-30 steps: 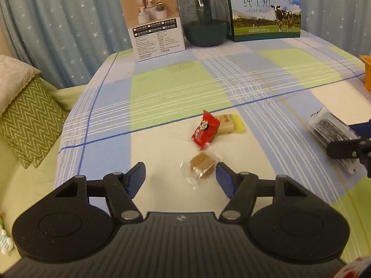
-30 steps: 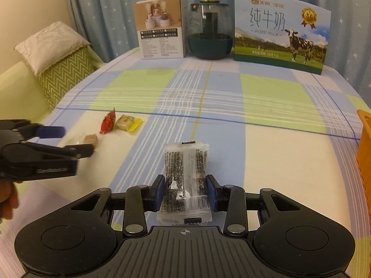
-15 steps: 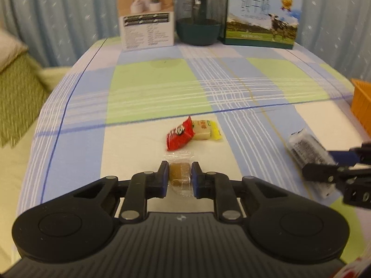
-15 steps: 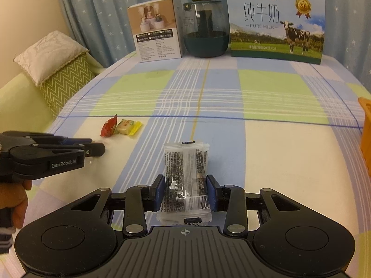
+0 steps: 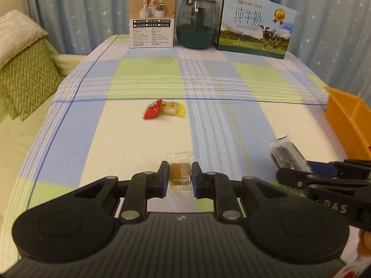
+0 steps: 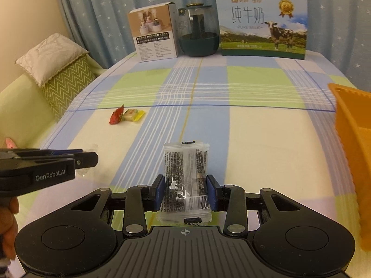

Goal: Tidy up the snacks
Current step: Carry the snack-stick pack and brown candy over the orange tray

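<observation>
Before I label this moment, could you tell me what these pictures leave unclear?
- Orange bin: cut off by the right edge in both views; its contents are hidden.
- Brown snack: in the right wrist view the left gripper hides all but a scrap of wrapper.
- Dark packet: in the left wrist view the right gripper covers its near end.
- Red snack and yellow snack: print too small to read.

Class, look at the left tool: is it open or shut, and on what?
Shut. The left tool has both fingers pressed against the brown snack in its clear wrapper.
</observation>
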Demonstrator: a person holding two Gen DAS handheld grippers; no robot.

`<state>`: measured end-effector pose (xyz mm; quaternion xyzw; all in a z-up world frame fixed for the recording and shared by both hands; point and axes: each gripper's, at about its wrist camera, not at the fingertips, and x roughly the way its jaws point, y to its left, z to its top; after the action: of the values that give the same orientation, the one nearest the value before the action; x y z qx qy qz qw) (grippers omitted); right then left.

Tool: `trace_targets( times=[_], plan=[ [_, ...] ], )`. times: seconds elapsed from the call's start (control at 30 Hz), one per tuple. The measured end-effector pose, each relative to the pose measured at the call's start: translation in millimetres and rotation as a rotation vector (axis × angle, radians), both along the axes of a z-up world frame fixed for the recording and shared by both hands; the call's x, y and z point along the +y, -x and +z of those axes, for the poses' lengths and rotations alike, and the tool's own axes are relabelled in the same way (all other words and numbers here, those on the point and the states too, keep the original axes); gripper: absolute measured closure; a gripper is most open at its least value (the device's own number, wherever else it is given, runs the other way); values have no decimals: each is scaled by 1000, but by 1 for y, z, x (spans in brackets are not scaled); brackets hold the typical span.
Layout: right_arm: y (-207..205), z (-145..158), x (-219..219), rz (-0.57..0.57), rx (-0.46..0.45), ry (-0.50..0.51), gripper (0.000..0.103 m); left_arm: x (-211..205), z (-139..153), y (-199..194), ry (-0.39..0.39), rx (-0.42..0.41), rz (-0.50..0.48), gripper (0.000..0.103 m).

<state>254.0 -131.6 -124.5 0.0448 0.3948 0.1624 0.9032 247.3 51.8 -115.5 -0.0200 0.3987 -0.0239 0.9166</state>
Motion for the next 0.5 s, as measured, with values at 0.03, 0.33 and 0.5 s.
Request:
trace_targets(
  times=[0.03,0.33,0.5],
  plan=[
    [7,3,-3,-6,0,-3,65,-3,4,7,7,1,7,85],
    [61,43,-28,-51,-23,-43,65,-30,48,67,10,-42,21,85],
    [85,62,-40,-72,-42,-44,65,-42,65,93,21,-61,17,85]
  ],
)
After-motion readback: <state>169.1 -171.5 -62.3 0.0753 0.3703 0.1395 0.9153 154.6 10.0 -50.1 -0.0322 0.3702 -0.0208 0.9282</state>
